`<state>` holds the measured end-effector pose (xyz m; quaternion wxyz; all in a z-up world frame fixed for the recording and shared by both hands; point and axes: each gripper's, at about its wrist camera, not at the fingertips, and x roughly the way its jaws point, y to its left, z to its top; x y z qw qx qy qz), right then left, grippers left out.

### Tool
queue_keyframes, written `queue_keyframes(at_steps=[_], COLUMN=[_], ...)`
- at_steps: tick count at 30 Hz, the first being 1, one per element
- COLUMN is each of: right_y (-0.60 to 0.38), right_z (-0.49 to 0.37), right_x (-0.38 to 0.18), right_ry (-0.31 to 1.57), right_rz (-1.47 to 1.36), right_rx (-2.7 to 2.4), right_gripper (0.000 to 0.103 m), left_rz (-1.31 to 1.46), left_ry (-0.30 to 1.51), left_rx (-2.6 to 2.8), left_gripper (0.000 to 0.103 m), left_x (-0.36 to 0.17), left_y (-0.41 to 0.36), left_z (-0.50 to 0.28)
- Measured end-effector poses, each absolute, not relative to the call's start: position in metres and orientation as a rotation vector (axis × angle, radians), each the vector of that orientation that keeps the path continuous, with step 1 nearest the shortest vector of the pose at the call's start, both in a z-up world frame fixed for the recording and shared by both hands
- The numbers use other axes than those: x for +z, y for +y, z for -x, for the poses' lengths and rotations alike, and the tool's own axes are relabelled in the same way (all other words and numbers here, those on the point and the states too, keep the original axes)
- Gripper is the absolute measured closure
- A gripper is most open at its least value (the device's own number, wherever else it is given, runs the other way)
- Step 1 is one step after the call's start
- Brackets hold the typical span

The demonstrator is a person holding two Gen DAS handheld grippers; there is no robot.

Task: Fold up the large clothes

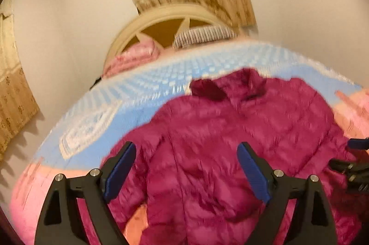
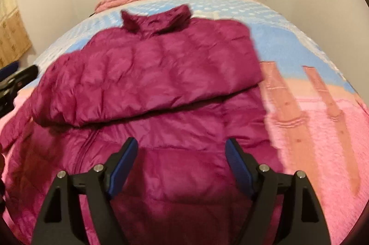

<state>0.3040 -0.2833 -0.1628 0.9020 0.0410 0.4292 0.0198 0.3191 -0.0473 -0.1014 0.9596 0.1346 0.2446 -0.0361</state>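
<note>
My left gripper and right gripper hang spread, pinching nothing, over the magenta quilted puffer jacket on the blue-and-pink bedspread.

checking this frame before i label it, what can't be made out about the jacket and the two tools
- Jacket hem: cut off by the bottom edge and the right tool, right wrist view.
- Jacket front under the folded sleeve: hidden, both views.
- Quilting detail: blurred, left wrist view.
- Left tool: in the right wrist view only a sliver at the left edge.
</note>
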Motion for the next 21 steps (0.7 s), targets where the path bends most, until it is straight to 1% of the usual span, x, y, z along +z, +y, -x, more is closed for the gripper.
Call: queue_keyframes(at_steps=[3,5,8,9,11,15,18,21], right_y=[-0.301,-0.306,-0.310,-0.311,-0.313,-0.312,-0.309,-0.309], right_z=[-0.305,-0.313,-0.344,-0.357,-0.377,-0.414,-0.423,-0.419], right_x=[-0.138,-0.121,-0.107,-0.109,-0.116,-0.155,-0.184,-0.190], right_ry=[0.863,0.825,0.791,0.792,0.789,0.881,0.947,0.936], right_rz=[-0.148,-0.135,-0.099,-0.093,-0.091,-0.057,-0.004,0.011], right_rx=[0.016,-0.017,-0.046,-0.050,-0.039,-0.025,-0.030,-0.034], right_gripper=[0.023,0.023,0.023,0.024,0.027,0.031,0.031,0.031], left_rz=[-0.288,-0.300,-0.337,-0.338,-0.339,-0.337,-0.330,-0.298], left_ry=[0.530,0.576,0.638,0.678,0.722,0.732,0.755,0.780], left_rx=[-0.047,-0.024,0.054,0.073,0.087,0.073,0.046,0.034], left_gripper=[0.013,0.013,0.013,0.013,0.013,0.013,0.013,0.012], left_x=[-0.107,-0.117,-0.143,-0.154,-0.170,-0.185,-0.194,-0.197], left_y=[-0.055,-0.062,-0.066,-0.065,-0.062,-0.061,-0.061,-0.057], left_z=[-0.338,-0.356,-0.383,-0.391,-0.399,-0.400,-0.402,-0.405])
